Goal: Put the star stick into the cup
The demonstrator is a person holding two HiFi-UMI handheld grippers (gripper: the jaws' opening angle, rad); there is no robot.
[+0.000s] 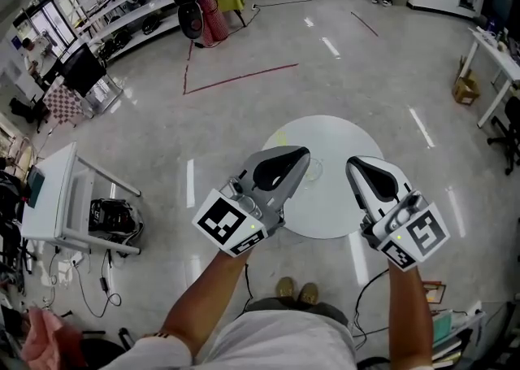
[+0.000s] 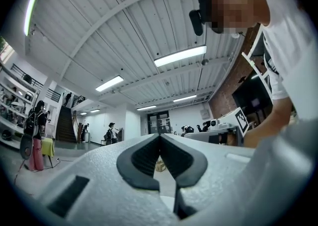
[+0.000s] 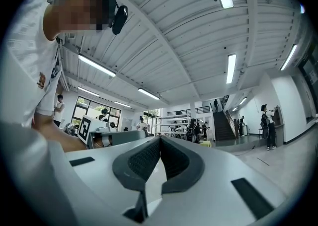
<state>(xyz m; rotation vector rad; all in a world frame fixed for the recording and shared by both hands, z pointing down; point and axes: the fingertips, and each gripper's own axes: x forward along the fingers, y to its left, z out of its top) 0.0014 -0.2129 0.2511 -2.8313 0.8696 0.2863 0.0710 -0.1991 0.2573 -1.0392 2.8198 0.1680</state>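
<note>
left gripper point(image 1: 302, 155) and right gripper point(image 1: 353, 165): jaws closed tip to tip, empty, raised over round white table point(image 1: 341, 137). faint clear cup point(image 1: 314, 170) beside left gripper. pale yellow patch point(image 1: 278, 136) near table's far-left rim, possibly star stick, too small to confirm. judged light, thin, stiff; best pinched mid-shaft.

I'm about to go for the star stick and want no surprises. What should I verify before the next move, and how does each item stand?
1. Left gripper empty: ok, jaws together with nothing between them.
2. Right gripper empty: ok, the same.
3. Jaws open for a grasp: not ok, both are shut.
4. Cup located: ok, a faint clear cup on the round table beside the left gripper.
5. Star stick located: cannot tell, only a faint yellowish patch shows.
6. Grippers aimed at the table: not ok, both gripper views face the ceiling.
</note>
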